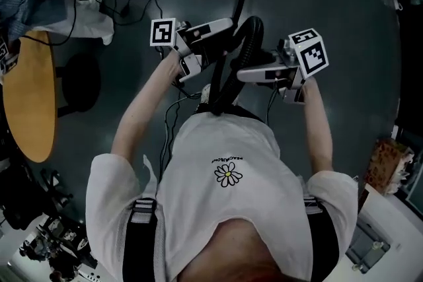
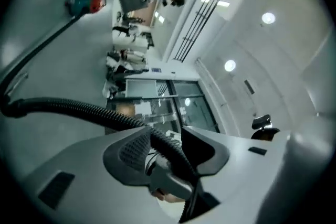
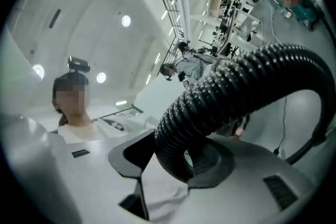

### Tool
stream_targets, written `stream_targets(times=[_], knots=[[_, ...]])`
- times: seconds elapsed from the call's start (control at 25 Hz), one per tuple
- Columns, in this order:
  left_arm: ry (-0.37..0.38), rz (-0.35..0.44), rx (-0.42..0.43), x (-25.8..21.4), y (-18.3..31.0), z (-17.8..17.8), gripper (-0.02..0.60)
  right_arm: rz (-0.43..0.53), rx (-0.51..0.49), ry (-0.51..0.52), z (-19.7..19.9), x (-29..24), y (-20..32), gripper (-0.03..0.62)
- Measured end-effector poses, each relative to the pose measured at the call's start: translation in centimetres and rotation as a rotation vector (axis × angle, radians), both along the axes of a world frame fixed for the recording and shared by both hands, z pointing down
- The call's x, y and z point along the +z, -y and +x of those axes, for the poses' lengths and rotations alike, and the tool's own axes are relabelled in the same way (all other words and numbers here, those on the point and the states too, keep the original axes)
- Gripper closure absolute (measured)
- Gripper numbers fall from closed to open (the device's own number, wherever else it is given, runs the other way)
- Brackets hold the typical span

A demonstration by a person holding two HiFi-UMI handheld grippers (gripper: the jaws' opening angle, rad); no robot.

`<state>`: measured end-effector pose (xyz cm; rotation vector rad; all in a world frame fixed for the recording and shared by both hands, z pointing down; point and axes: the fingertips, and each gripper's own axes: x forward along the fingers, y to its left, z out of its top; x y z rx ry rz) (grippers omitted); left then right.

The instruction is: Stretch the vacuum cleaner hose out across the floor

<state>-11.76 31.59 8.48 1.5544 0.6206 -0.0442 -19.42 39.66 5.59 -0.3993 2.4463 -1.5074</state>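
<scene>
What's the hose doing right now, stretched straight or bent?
Bent: in the head view the hose curves up into a tight arch and back down.

Left arm: the left forearm (image 1: 142,112) is bare below a short white sleeve and reaches forward from the chest, elbow bent.
Left claw: the left claw (image 1: 223,39) points inward toward the other one, its marker cube on the outer side. Its jaws are closed on the hose (image 1: 248,43), which runs lengthwise between the pads.
Right arm: the right forearm (image 1: 317,129) is bare and extended forward, nearly straight.
Right claw: the right claw (image 1: 246,73) points inward toward the left one. Its jaws stand wide and clamp the hose's thick ribbed bend.
Spacing: the claw tips are near each other, on either side of the same loop.
</scene>
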Motion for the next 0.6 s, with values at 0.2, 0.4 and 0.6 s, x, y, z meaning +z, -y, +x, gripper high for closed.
stream_targets(times=[0.2, 0.4, 0.6], knots=[[0.083, -0.110, 0.320, 3.1, -4.7, 1.8, 0.377, 0.129, -0.037, -0.180, -1.4, 2.1, -2.2, 0.411], [0.103, -0.279, 0.354, 5.3, -4.3, 4.0, 0.360, 0.105, -0.149, -0.159, -2.9, 3.5, -4.2, 0.411], [0.108, -0.307, 0.448, 6.5, -7.6, 4.6, 0.333, 0.097, -0.188, -0.248, -3.2, 3.9, -7.3, 0.411]])
